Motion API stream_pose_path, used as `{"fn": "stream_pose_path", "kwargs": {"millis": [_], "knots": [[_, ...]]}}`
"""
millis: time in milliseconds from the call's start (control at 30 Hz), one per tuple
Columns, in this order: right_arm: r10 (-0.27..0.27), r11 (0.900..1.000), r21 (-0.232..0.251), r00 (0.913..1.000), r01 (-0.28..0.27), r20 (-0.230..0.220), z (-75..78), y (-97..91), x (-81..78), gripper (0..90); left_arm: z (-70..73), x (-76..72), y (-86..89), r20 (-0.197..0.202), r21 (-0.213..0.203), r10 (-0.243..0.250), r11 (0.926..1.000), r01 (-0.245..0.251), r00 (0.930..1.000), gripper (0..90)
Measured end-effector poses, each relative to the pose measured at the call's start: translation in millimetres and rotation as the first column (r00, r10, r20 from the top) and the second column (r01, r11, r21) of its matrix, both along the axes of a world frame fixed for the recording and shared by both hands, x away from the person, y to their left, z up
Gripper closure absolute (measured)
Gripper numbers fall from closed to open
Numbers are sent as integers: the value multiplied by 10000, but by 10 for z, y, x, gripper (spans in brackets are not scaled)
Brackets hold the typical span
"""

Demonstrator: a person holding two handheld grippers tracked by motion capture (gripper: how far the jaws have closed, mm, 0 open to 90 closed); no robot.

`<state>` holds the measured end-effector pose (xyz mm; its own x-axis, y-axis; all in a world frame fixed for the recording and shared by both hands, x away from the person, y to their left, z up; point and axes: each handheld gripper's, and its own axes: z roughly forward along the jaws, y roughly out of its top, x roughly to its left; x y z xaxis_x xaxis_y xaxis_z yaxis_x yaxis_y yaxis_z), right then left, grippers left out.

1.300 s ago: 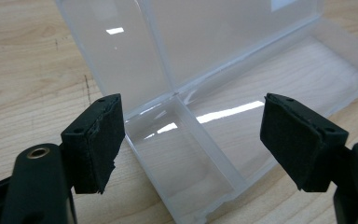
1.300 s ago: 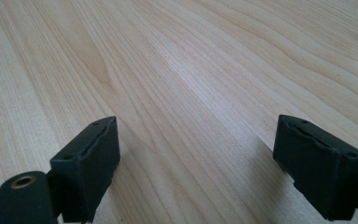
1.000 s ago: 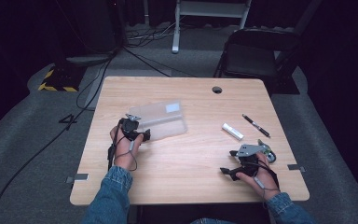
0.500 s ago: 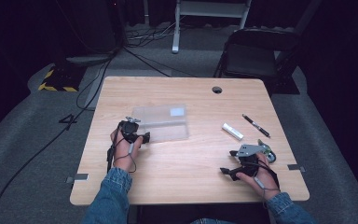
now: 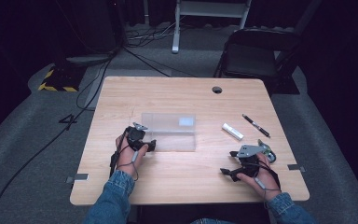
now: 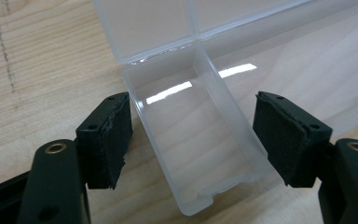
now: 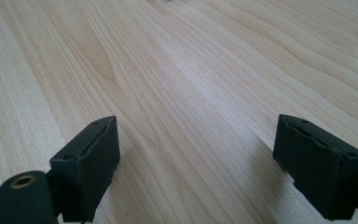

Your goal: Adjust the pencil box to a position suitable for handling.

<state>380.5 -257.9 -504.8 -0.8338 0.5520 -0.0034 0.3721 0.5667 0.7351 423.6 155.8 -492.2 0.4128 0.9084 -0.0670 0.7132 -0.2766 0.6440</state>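
Clear plastic box: open, lid laid flat, lying left of the middle of the wooden table. Long axis runs left-right in the high view; lid toward the far edge. One pale label on the lid, too small to read. Left gripper: jaws have just been closing and now clamp the box's near left end compartment. Right gripper: jaws wide, holding nothing, near the right front edge. White tube and pen lie to the box's right.
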Motion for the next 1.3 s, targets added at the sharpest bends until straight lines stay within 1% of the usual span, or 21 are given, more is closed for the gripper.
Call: {"fn": "stream_pose_path", "kwargs": {"millis": [67, 100, 167, 200, 233, 267, 333, 433, 467, 533, 667, 700, 767, 800, 833, 933, 1067, 1200, 1300], "knots": [[10, 10000, 2, 10000, -10, 5, 0, -1, -2, 148, 13, -43, -38, -76, 107, -169, 9998, 170, 9998, 289], [14, 10000, -1, 10000, -14, 5, 0, -1, -3, 148, 13, -43, -38, -76, 107, -169, 9998, 170, 9998, 288], [19, 10000, 2, 10000, -19, 4, 0, -1, -4, 148, 26, -97, -84, -164, 260, -442, 9987, 446, 9989, 288], [34, 10000, -13, 10000, -34, 10, 0, -2, -3, 148, 17, -151, -114, -34, 135, -508, 9986, 509, 9987, 287], [38, 10000, -15, 10000, -38, 10, 0, -2, -3, 148, 8, -194, -135, -31, -28, -585, 9983, 585, 9983, 288], [40, 10000, -12, 10000, -40, 1, 0, -2, -5, 148, 8, -194, -135, -31, -28, -585, 9983, 585, 9983, 284], [43, 10000, -11, 10000, -43, -1, 0, -3, -7, 148, 2, -284, -181, -105, -189, -757, 9970, 754, 9971, 280], [58, 10000, -9, 10000, -58, -13, 0, -5, -12, 148, 9, -387, -247, -173, -215, -1060, 9942, 1056, 9942, 279], [63, 10000, -9, 10000, -63, -13, 0, -6, -13, 148, 13, -427, -274, -185, -210, -1206, 9925, 1202, 9925, 277], [74, 10000, -11, 10000, -74, -9, 0, -8, -15, 148, 11, -482, -319, -195, -294, -1348, 9905, 1342, 9907, 276], [35, 10000, -11, 10000, -35, 1, 0, -13, -21, 152, 18, -582, -402, -282, -343, -1756, 9840, 1746, 9841, 275], [18, 10000, -4, 10000, -18, 3, 1, -18, -26, 156, 25, -613, -430, -243, -374, -1833, 9825, 1823, 9828, 274], [-33, 10000, 20, 10000, 33, -8, 2, -35, -39, 164, 35, -659, -470, -317, -705, -2009, 9776, 1983, 9791, 266], [-52, 10000, 25, 10000, 52, -12, 3, -43, -42, 171, 42, -685, -492, -367, -921, -2133, 9735, 2093, 9763, 262], [-66, 10000, 46, 10000, 66, -19, 4, -55, -46, 181, 49, -706, -511, -325, -990, -2171, 9720, 2130, 9756, 262], [-81, 9999, 86, 10000, 81, -15, 5, -76, -47, 196, 72, -760, -557, -220, -888, -2373, 9680, 2346, 9712, 250], [-87, 9999, 105, 10000, 87, -12, 5, -93, -47, 203, 76, -810, -567, -239, -1068, -2394, 9660, 2356, 9706, 249], [-89, 9999, 113, 10000, 89, 2, 6, -105, -45, 209, 85, -817, -556, -224, -1054, -2429, 9652, 2393, 9698, 260], [-102, 9999, 113, 9999, 102, 2, 6, -106, -45, 209, 94, -820, -547, -142, -1056, -2309, 9679, 2282, 9729, 260]]}}
